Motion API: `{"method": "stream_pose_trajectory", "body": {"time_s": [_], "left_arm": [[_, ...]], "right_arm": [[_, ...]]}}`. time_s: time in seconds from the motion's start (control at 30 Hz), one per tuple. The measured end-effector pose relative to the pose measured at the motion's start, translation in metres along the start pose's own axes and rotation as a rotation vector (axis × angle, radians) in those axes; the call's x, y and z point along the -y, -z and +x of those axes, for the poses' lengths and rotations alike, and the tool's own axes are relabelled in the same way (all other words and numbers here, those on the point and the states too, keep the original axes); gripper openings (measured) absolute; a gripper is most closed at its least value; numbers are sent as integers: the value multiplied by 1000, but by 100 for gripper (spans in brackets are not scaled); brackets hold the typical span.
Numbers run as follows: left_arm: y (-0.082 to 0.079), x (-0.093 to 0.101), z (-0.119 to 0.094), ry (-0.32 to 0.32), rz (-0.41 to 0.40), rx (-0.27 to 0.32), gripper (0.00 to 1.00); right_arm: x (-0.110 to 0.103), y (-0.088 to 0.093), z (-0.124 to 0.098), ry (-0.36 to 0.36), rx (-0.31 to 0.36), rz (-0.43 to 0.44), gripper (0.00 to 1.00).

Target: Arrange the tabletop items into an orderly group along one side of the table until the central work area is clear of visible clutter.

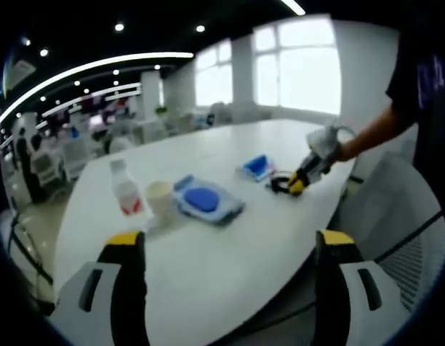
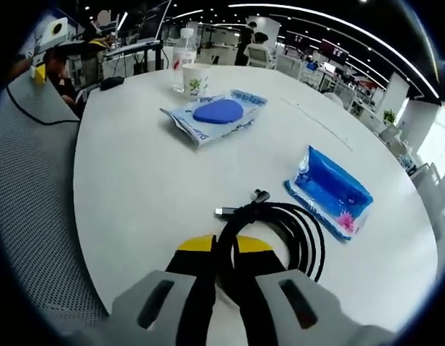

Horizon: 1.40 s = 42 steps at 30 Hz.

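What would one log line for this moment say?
right gripper: shut on black cable coil | left gripper: open, holding nothing | on table: bottle, cup, two blue packs

surface [image 2: 135,187]: you see plain white
cable [image 2: 280,227]: black
jaws: yellow tips
flat pack [image 2: 330,191]: bright blue
bottle [image 1: 126,189]: clear, red label

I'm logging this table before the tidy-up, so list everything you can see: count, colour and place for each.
coiled cable: one, black, near table edge, right claw closed on it
blue packet: one, blue, just beyond the cable
flat pouch: one, pale blue with dark blue oval, mid-table
paper cup: one, cream, beside the bottle
plastic bottle: one, clear, red label, far end
table: one, white
mesh chair: one, grey, at the table edge
left claw: yellow-tipped, open, over the table
right claw: yellow-tipped, on the cable
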<state>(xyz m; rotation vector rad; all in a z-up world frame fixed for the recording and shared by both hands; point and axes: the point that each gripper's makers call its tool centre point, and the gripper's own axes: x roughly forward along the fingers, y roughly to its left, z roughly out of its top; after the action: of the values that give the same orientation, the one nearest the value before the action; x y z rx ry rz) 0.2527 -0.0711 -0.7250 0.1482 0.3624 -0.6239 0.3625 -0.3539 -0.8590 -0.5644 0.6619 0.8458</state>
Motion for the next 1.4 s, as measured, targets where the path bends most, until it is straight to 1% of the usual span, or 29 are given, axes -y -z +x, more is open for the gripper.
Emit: {"method": "stream_pose_trajectory", "body": {"time_s": [0.2, 0.3, 0.4, 0.47, 0.53, 0.63, 0.77, 0.83, 1.0, 1.07, 1.17, 1.3, 1.4], "left_arm": [[3, 1, 0, 9, -13, -14, 96], [3, 1, 0, 12, -20, -15, 97], [7, 2, 1, 18, -14, -35, 98], [7, 3, 2, 21, -10, -37, 99], [7, 3, 2, 22, -8, -39, 99], [7, 3, 1, 24, -9, -42, 100], [6, 2, 2, 28, 15, -48, 100], [4, 1, 4, 29, 27, -48, 100], [0, -4, 11, 31, 48, -53, 100], [-1, -7, 15, 29, 53, -63, 100], [-5, -9, 20, 32, 56, -70, 100], [-15, -11, 24, 52, 59, -77, 98], [-25, -13, 28, 67, 96, -84, 98]], "right_arm": [[-1, -9, -8, 18, 28, 74, 19], [-3, -11, -9, 24, 35, 93, 24], [-8, -13, -11, 18, 39, 113, 31], [-12, -16, -12, 12, 42, 140, 36], [-14, -18, -14, 14, 51, 149, 38], [-15, -22, -17, 23, 59, 196, 42], [-16, -25, -20, 30, 69, 221, 48], [-16, -25, -22, 34, 69, 232, 49], [-17, -23, -27, 54, 85, 310, 54], [-18, -23, -28, 54, 85, 316, 56], [-21, -25, -31, 69, 91, 314, 58], [-23, -28, -32, 81, 101, 345, 62], [-25, -31, -33, 88, 106, 367, 65]]}}
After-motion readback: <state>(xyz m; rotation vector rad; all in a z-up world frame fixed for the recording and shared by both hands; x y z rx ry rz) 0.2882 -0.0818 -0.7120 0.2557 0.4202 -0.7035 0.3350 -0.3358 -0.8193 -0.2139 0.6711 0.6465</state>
